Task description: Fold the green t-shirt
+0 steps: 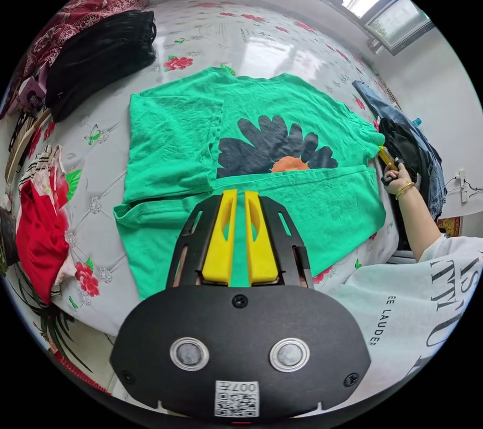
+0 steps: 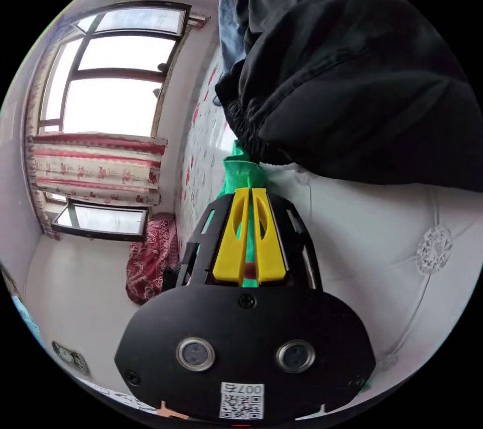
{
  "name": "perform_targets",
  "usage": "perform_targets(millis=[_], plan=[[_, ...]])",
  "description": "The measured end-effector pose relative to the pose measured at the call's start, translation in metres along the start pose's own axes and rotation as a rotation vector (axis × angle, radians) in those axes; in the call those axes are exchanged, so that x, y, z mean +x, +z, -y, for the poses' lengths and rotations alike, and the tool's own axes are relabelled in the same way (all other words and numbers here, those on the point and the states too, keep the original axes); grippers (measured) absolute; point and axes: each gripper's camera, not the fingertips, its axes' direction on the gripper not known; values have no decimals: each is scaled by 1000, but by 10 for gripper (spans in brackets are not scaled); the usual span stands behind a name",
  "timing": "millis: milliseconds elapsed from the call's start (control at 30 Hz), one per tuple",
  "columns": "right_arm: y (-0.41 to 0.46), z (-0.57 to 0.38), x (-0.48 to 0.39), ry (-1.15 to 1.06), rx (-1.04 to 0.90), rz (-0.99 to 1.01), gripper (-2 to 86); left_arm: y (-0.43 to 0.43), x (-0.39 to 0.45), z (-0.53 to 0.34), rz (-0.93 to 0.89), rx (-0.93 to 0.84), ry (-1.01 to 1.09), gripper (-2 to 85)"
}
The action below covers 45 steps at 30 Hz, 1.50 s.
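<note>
Left gripper view: left gripper (image 1: 240, 195) narrowly parted above green t-shirt (image 1: 282, 112); right gripper (image 2: 250, 192) seemingly pinches its edge.

Floral bedsheet (image 1: 261, 41), white walls, bright windows (image 2: 113, 96) (patterned curtain (image 2: 95, 167) below).

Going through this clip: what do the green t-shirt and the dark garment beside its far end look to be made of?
Green t-shirt: soft matte knit, probably cotton jersey, given its fine creases and flat black-and-orange flower print. Dark garment: smoother black woven fabric with a faint sheen, broad folds and a gathered edge, possibly synthetic; the look leaves it open.
</note>
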Motion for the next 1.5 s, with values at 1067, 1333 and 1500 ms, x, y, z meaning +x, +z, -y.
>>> perform_targets(millis=[1067, 1333, 1500], plan=[[246, -378, -232, -1319, -1296, -89, 13, 26, -45, 23, 129, 128, -10, 40], [299, -358, -262, -1277, -1176, -124, 5, 73, -19, 39, 167, 42, 70, 10], [278, -324, -245, -1042, -1053, 3, 12, 21, -33, 29, 87, 153, 24, 22]])
